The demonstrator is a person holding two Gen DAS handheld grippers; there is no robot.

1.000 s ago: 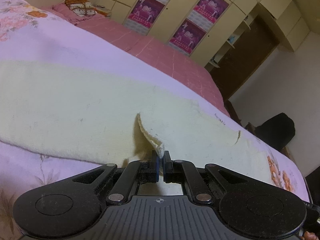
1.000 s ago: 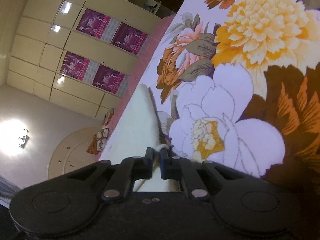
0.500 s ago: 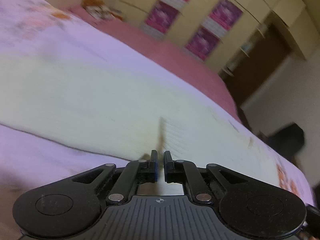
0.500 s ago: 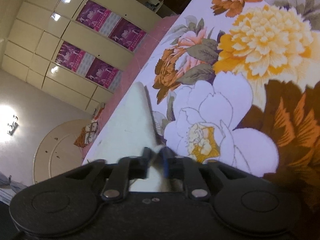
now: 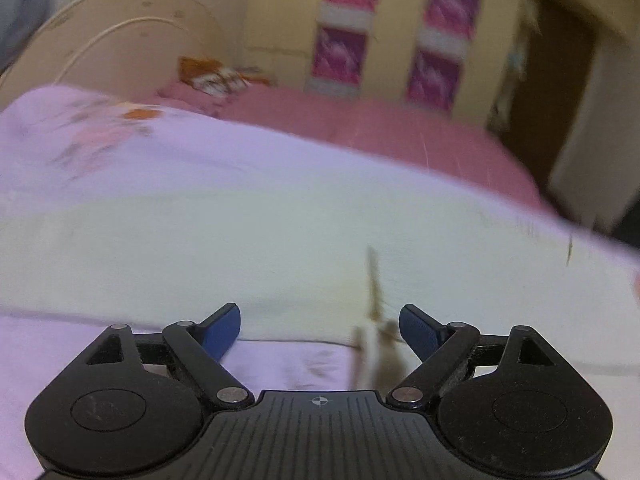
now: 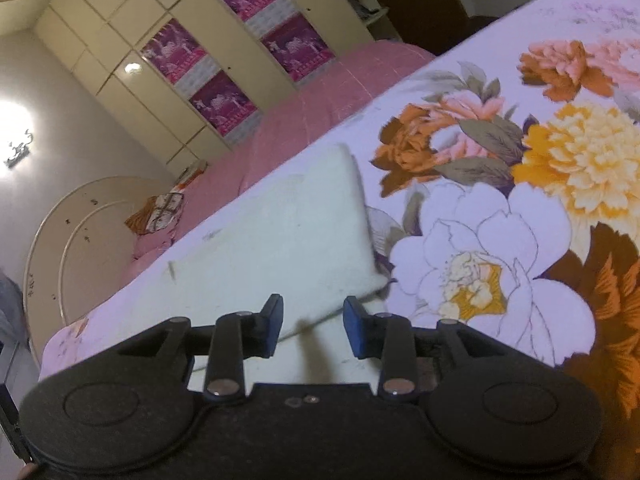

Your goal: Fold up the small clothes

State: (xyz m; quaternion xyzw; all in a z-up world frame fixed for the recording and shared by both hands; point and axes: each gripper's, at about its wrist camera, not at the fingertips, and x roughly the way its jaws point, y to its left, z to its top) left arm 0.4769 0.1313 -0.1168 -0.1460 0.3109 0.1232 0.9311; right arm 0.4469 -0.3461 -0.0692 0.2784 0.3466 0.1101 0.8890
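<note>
A cream knit garment (image 5: 240, 248) lies spread flat across the lilac floral bedsheet (image 5: 120, 152); it also shows in the right wrist view (image 6: 288, 240). My left gripper (image 5: 320, 328) is open and empty, just above the garment's near edge, with a small raised tuft of cloth (image 5: 374, 320) between the fingers near the right one. My right gripper (image 6: 313, 326) is open and empty over the garment's near corner (image 6: 372, 280). The left wrist view is blurred by motion.
A pink quilt (image 5: 380, 128) covers the far half of the bed. A curved cream headboard (image 6: 80, 224) and a patterned cushion (image 6: 160, 212) stand at one end. A wardrobe with purple posters (image 6: 240, 52) lines the far wall. Large printed flowers (image 6: 560, 168) cover the sheet to the right.
Both grippers were shut on the garment's edge a second ago; both have opened and let it go. The cloth has dropped flat on the sheet and both cameras have tilted.
</note>
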